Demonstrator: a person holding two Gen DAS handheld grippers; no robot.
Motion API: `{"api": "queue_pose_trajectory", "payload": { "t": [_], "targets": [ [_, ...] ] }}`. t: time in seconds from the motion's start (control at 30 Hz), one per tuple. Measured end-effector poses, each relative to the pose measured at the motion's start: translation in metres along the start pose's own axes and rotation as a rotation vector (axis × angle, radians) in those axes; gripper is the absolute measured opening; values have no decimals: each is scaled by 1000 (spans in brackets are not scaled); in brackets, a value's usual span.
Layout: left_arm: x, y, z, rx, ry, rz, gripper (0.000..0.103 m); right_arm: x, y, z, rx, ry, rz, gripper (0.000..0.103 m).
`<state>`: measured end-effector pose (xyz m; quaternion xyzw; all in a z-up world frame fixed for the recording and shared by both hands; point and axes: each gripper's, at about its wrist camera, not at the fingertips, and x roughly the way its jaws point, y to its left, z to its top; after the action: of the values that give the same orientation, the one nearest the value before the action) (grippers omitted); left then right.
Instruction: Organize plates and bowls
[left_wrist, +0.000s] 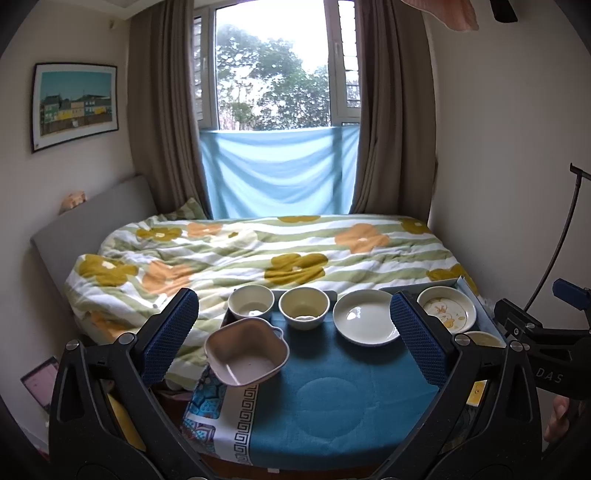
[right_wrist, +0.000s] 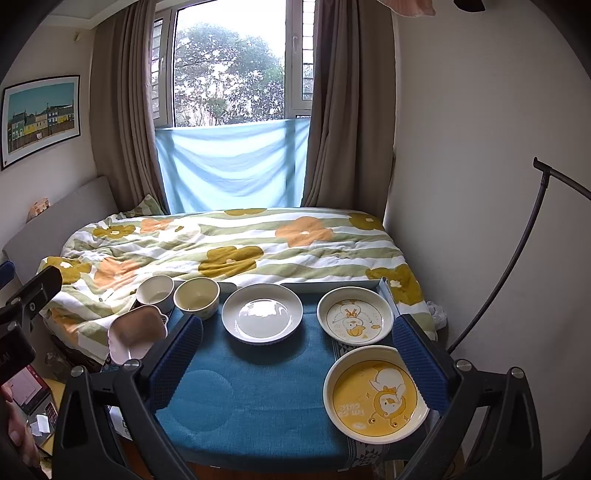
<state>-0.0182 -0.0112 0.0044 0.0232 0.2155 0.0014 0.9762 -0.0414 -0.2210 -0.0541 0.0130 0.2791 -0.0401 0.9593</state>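
Bare blue cloth (right_wrist: 258, 398) before plain plate (right_wrist: 262, 313)

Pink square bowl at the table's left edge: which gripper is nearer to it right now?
Left. The left gripper is open with the pink square bowl just inside its left finger. The right gripper sits further right, the bowl outside its left finger.

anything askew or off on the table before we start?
The pink bowl at the table's left edge looks off: it is tilted and seems to overhang the blue cloth. The other two bowls and the three plates sit flat and unstacked. Nothing looks spilled or broken. Both grippers are open and empty.
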Motion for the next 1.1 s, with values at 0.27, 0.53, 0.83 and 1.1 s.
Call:
{"api": "queue_pose_trajectory", "payload": {
  "t": [0.27,0.53,0.83,1.1],
  "targets": [
    [-2,-1,-2,1,1,2,103,-4,3,0,-2,0,-1,103],
    [-5,1,-4,-3,-1,11,103,-4,2,-1,-1,-1,1,103],
    [-7,4,-4,-6,-6,25,103,-9,9,0,0,-3,2,103],
    [-8,3,-4,-3,-9,22,103,-10,9,0,1,-2,1,103]
  ]
}}
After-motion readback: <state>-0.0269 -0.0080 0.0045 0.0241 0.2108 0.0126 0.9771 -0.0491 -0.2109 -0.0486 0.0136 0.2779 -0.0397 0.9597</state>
